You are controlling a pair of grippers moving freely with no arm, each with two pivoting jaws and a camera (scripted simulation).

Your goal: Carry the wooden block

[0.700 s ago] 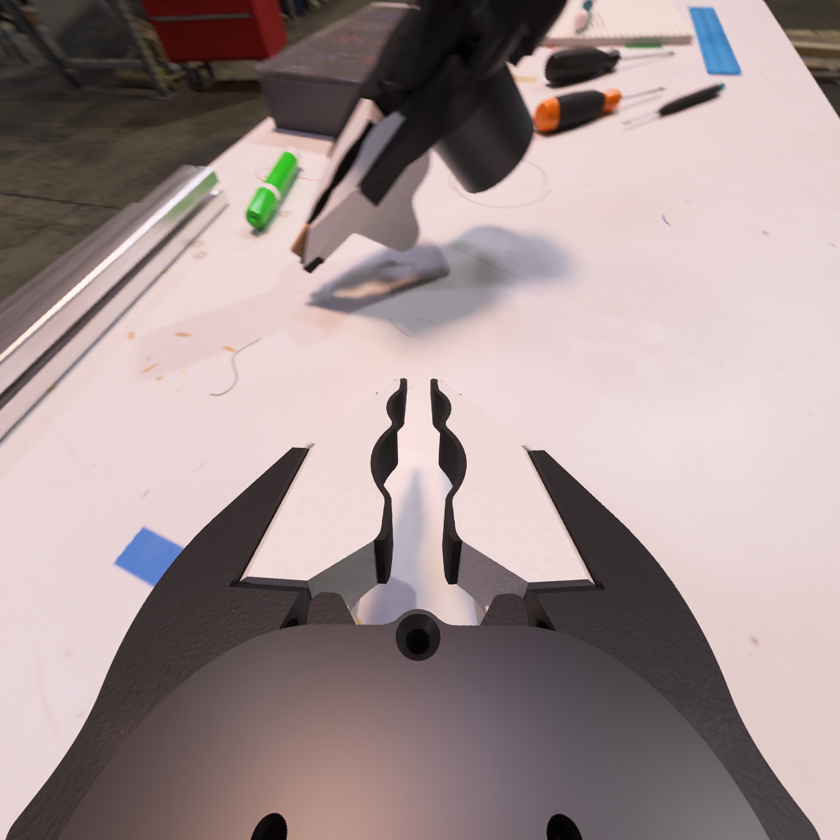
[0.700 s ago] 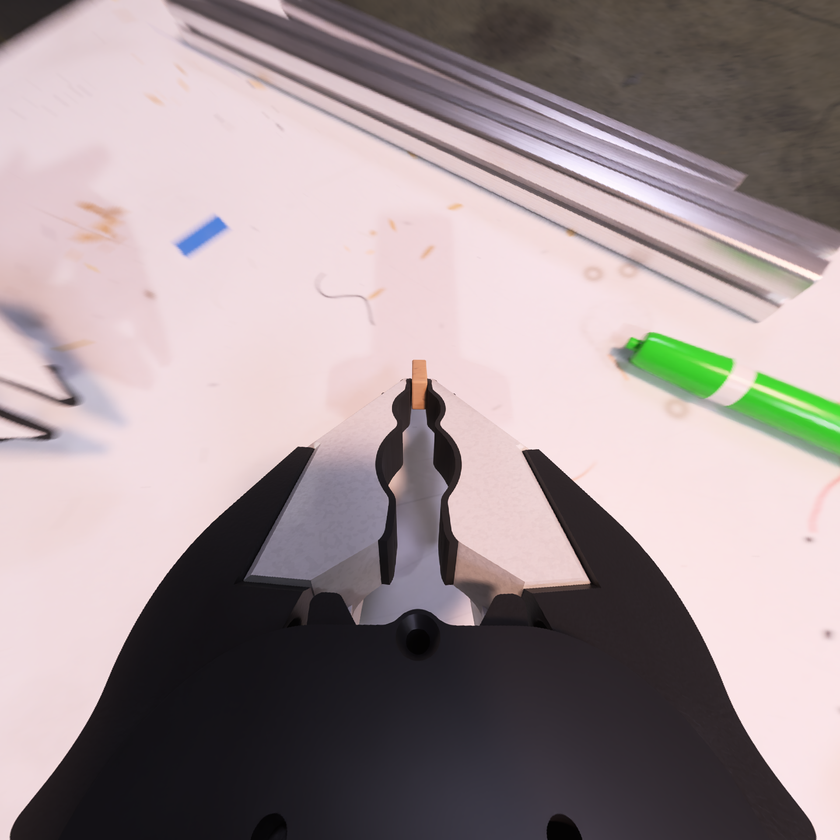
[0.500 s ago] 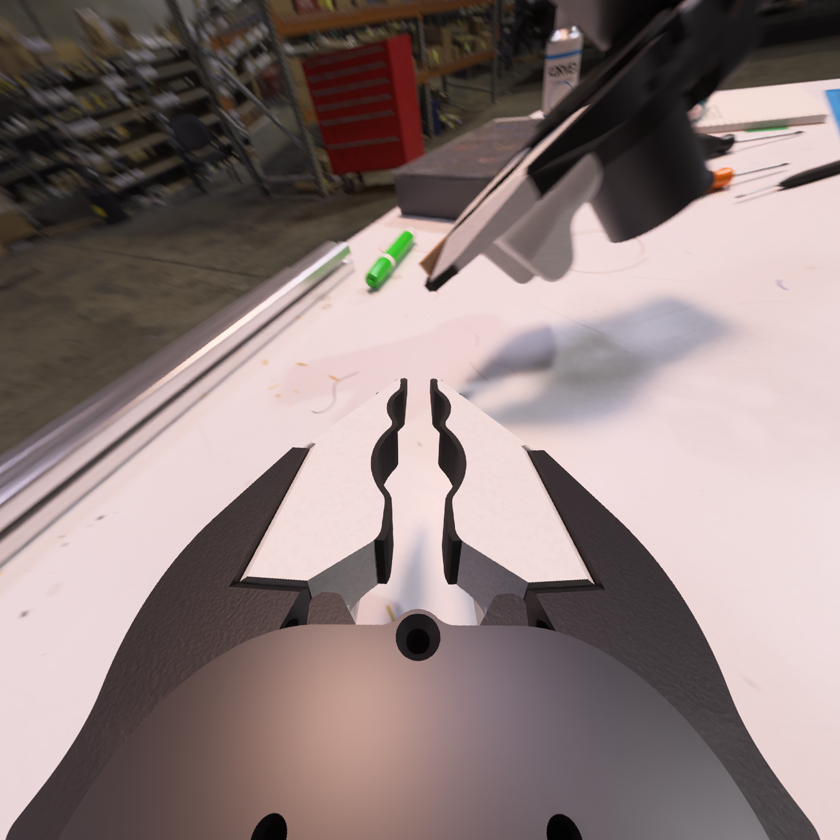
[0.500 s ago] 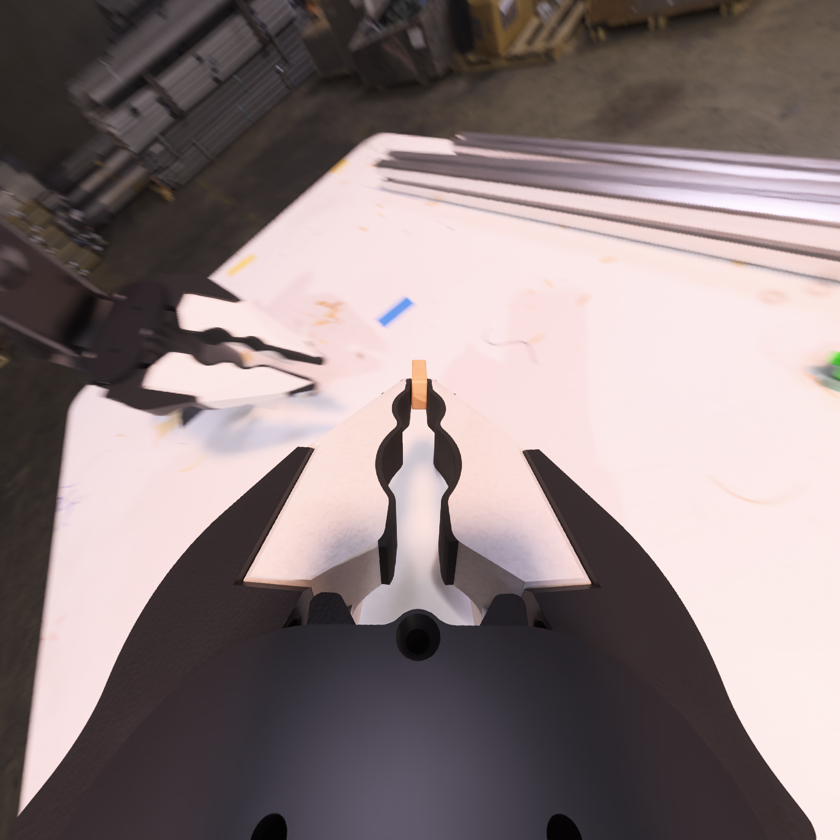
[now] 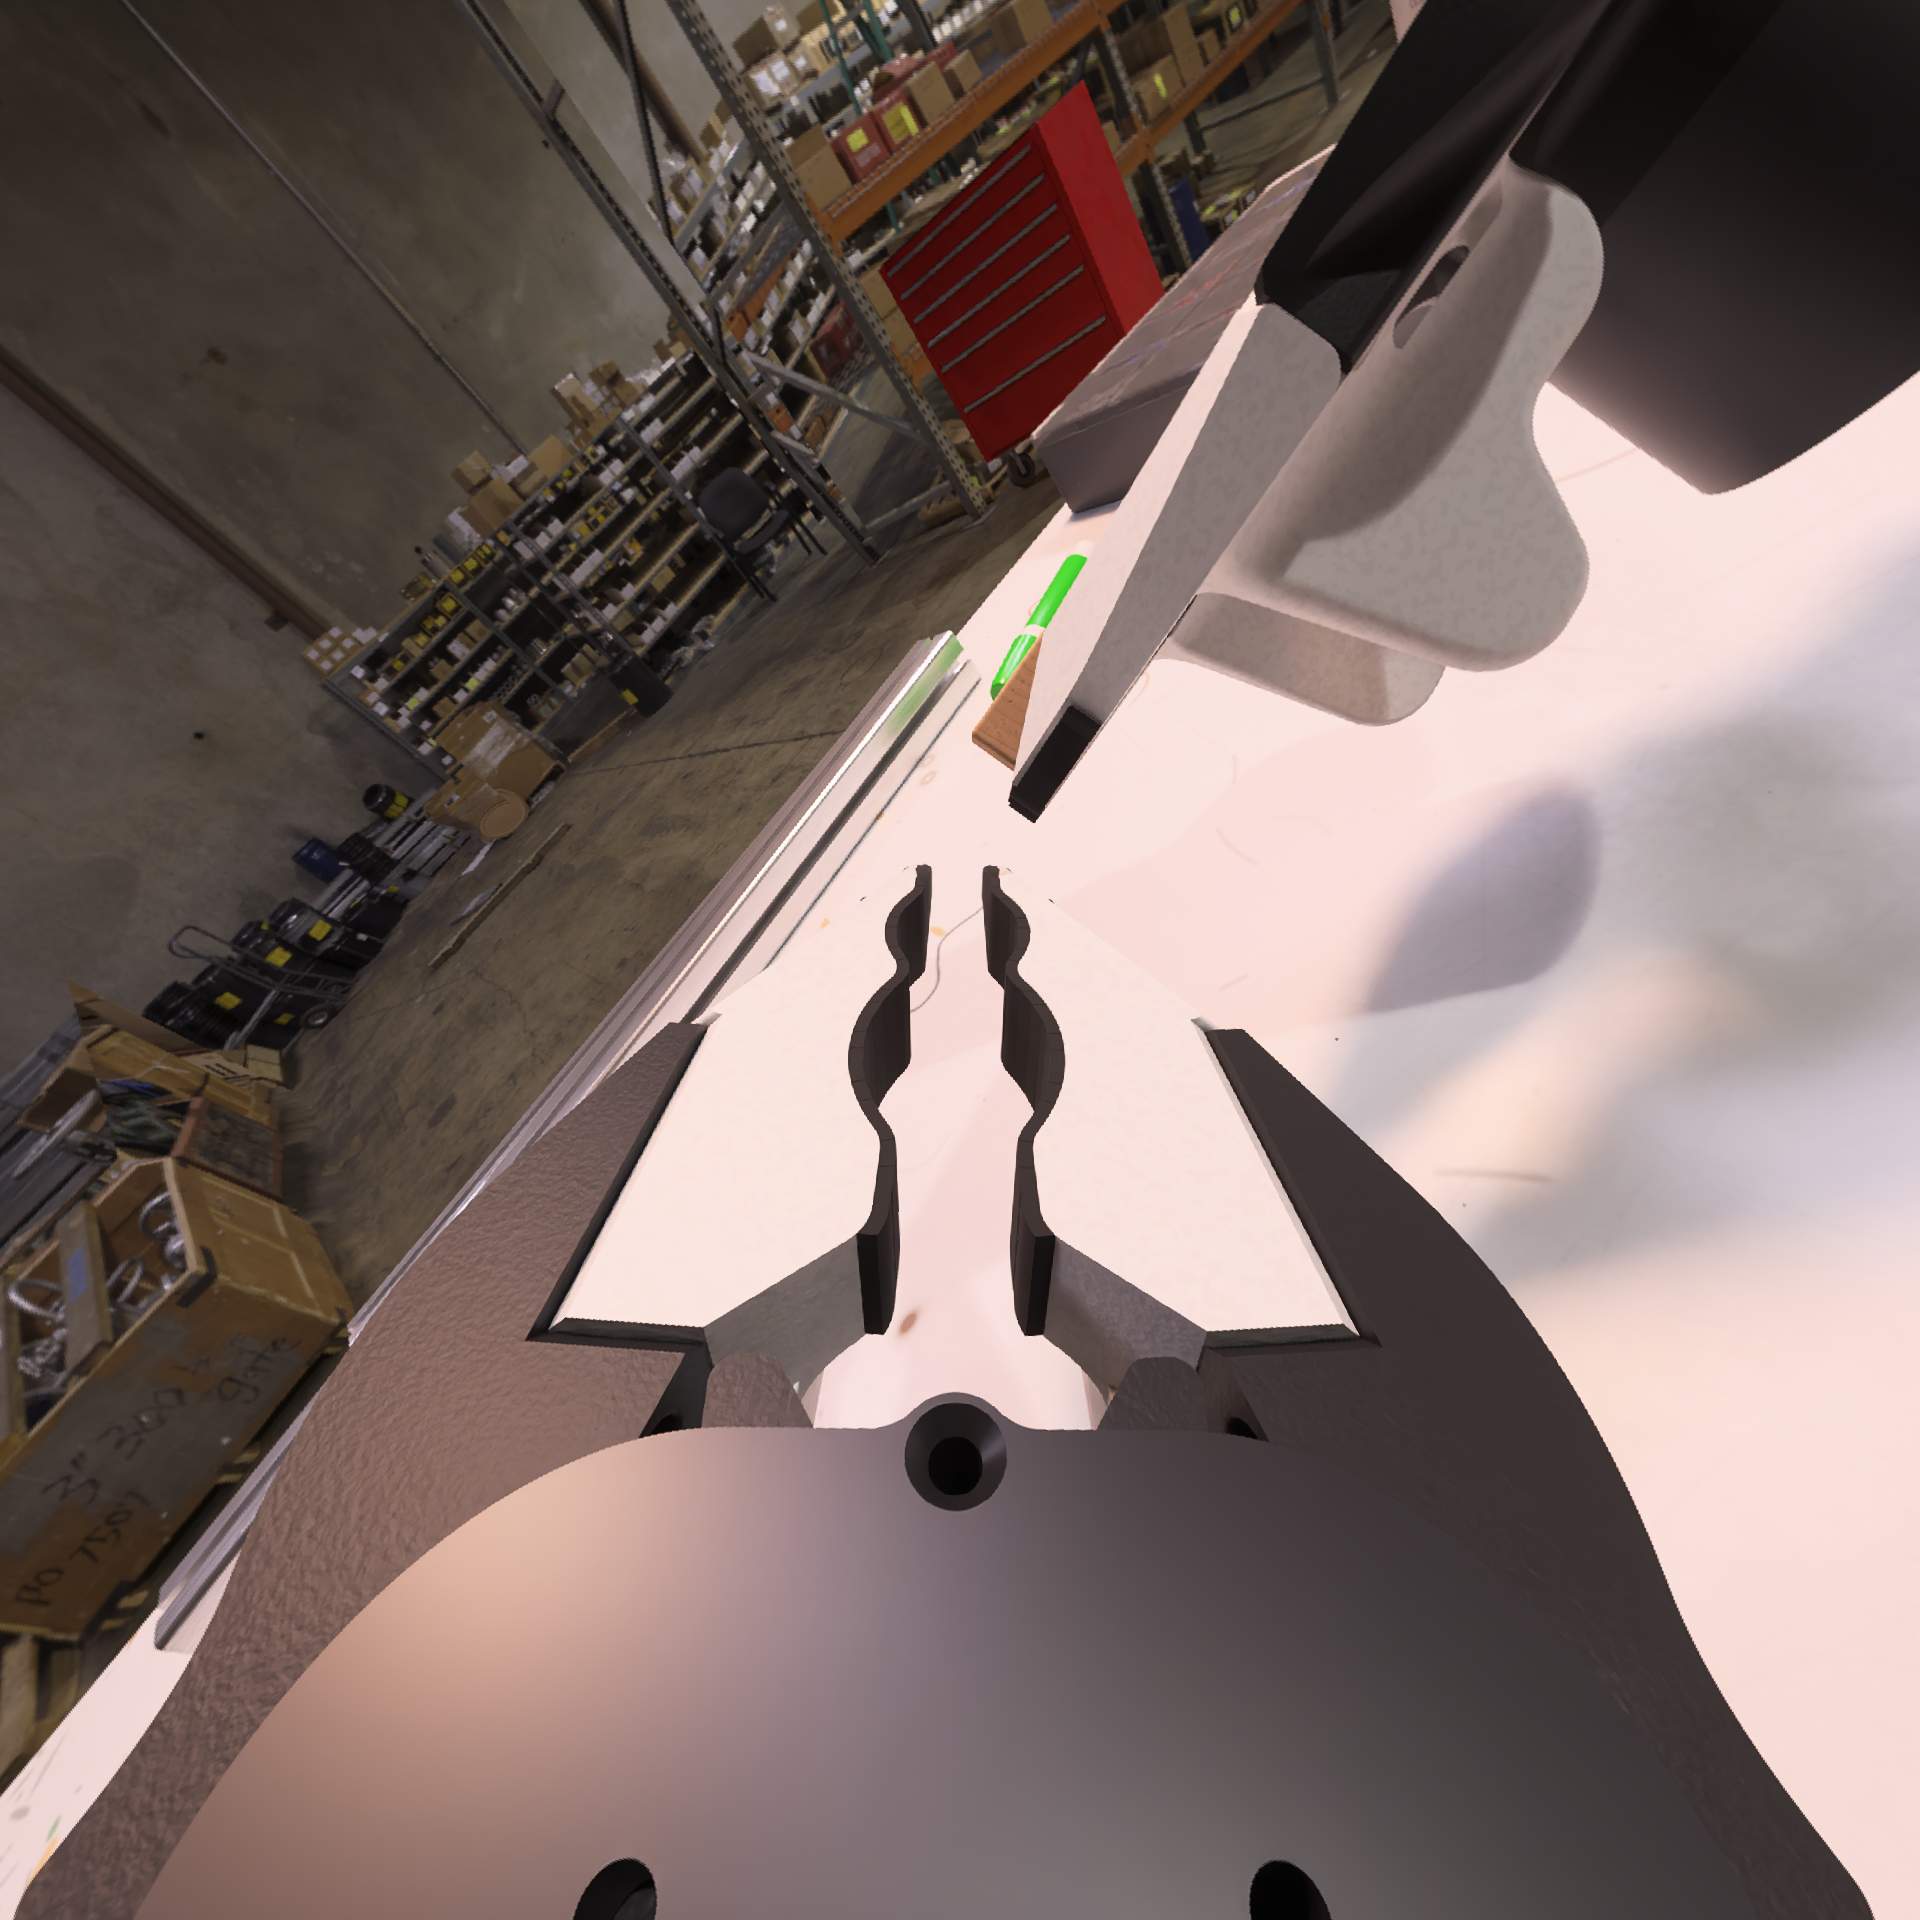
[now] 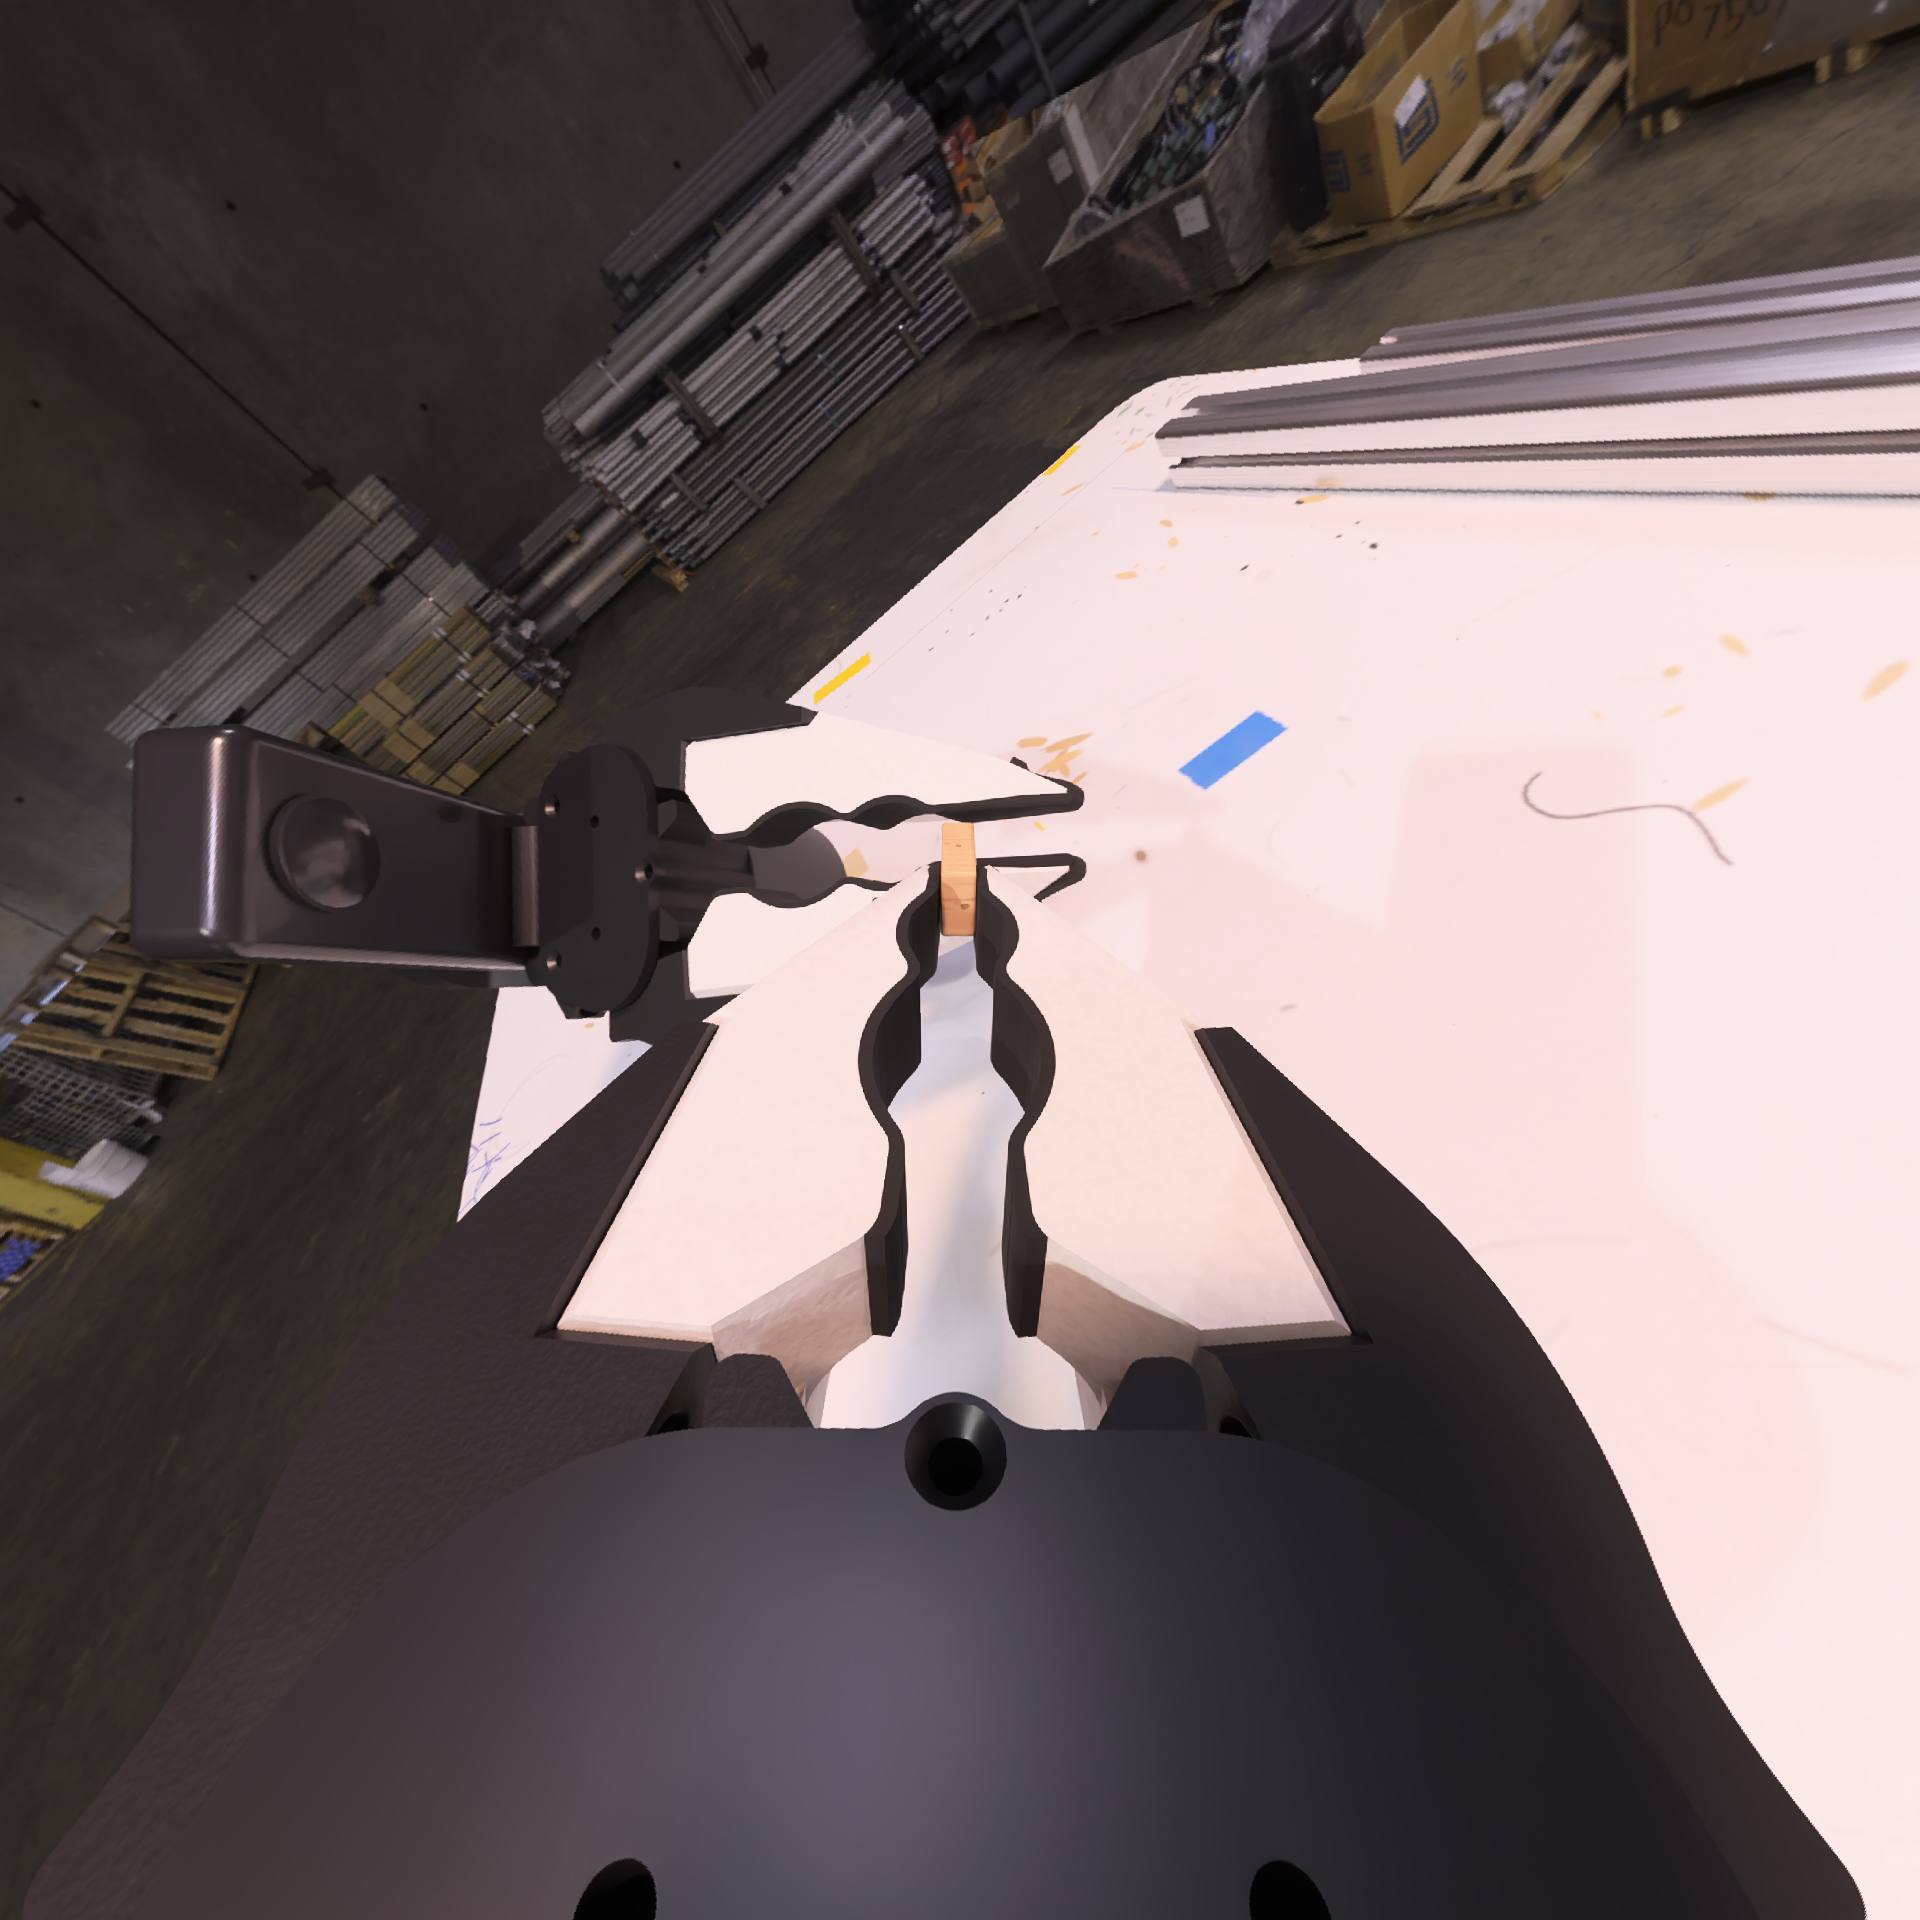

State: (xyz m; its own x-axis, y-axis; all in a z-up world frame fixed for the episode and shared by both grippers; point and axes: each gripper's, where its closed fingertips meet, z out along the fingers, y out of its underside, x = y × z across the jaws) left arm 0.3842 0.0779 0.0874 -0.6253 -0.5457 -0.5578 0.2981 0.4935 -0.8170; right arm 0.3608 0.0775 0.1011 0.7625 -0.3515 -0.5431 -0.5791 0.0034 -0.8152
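The wooden block point(image 6: 957, 879) is pinched at the tips of the right gripper point(image 6: 957, 902) jaws above the white table point(image 6: 1455, 935), while the left gripper point(image 5: 956, 883) jaws are held slightly parted, empty, nearby.

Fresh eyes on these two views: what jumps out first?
The wooden block, pinched at the tips of the right claw, with the left claw coming in from the left, slightly open and empty. Beyond them, a red tool cabinet stands past the white table and a green marker lies on it.
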